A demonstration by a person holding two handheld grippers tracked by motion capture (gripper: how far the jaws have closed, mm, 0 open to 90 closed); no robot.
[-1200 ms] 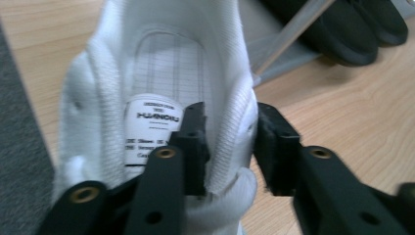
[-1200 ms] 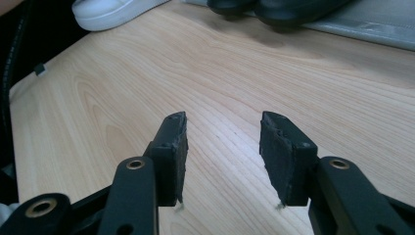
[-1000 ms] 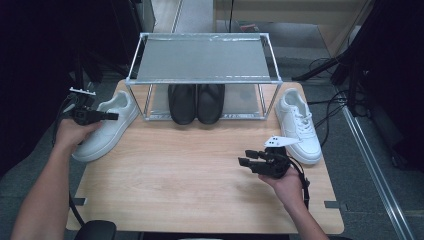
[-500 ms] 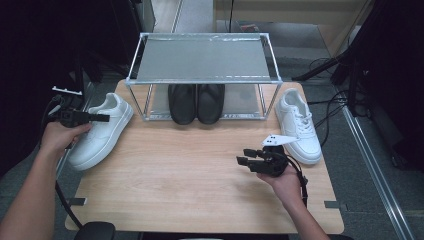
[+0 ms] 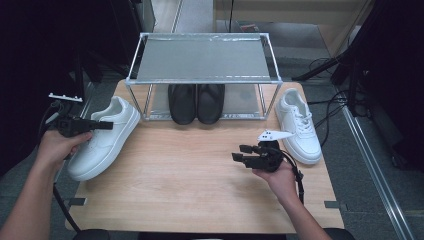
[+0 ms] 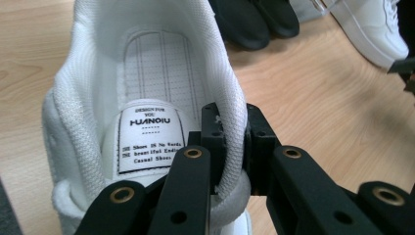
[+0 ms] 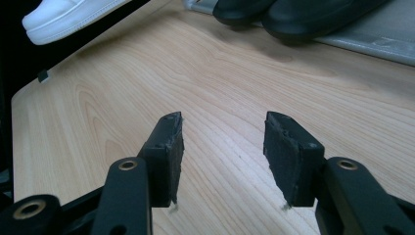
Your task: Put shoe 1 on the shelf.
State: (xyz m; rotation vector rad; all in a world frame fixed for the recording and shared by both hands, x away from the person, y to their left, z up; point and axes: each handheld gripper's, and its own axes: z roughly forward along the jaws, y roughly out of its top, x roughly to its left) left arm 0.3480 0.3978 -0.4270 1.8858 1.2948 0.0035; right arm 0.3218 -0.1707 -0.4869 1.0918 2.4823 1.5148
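Left gripper view puts the left gripper clamped on the padded heel collar of the white sneaker, one jaw inside the opening beside the printed insole label, the other outside against the heel wall. The shoe's long axis runs straight away from those jaws, toe pointing toward the metal shoe rack in the high view, where this sneaker sits at the table's left edge. The rack's top shelf is bare; on its lower level a pair of black shoes stands side by side. Further right, the right gripper hovers over bare wood with nothing between its jaws; they have just been opening and stand wide apart. Just behind it, at the table's right edge, lies the second white sneaker, toe toward the person. The left hand, already holding, is the one placed to carry its shoe to the rack.
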